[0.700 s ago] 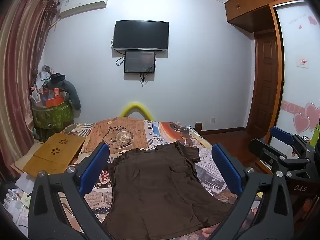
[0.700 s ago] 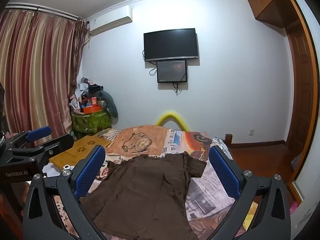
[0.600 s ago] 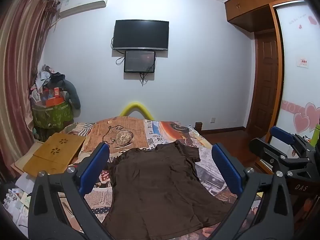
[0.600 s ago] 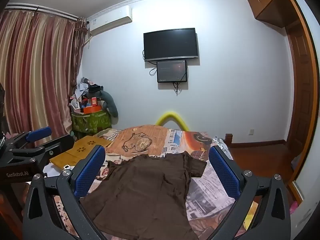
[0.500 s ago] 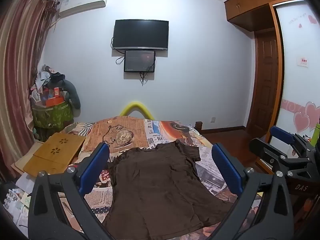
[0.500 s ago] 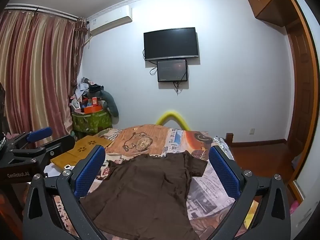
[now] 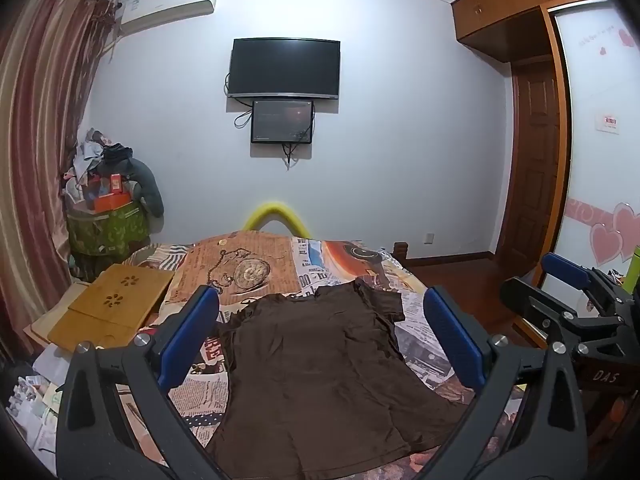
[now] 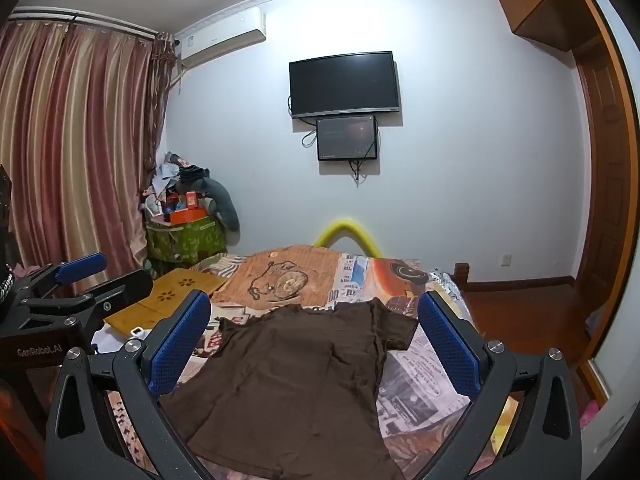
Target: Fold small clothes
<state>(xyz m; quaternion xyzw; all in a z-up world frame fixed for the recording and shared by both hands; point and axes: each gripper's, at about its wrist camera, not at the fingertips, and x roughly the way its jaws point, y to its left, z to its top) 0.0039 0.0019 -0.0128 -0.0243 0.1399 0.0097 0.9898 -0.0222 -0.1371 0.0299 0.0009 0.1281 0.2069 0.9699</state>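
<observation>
Honestly, with my left gripper (image 7: pixel 320 336) and right gripper (image 8: pixel 314 336) both gaping wide and empty above the brown shirt (image 7: pixel 320 364) lying flat at twelve o'clock, I might pinch the patterned bedspread (image 7: pixel 256 256) too.

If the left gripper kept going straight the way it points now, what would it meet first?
Most likely the brown T-shirt spread flat on the bed. The left gripper is open, tilted slightly down, with nothing between its fingers and the cloth. Depth is hard to judge through the fisheye.
</observation>
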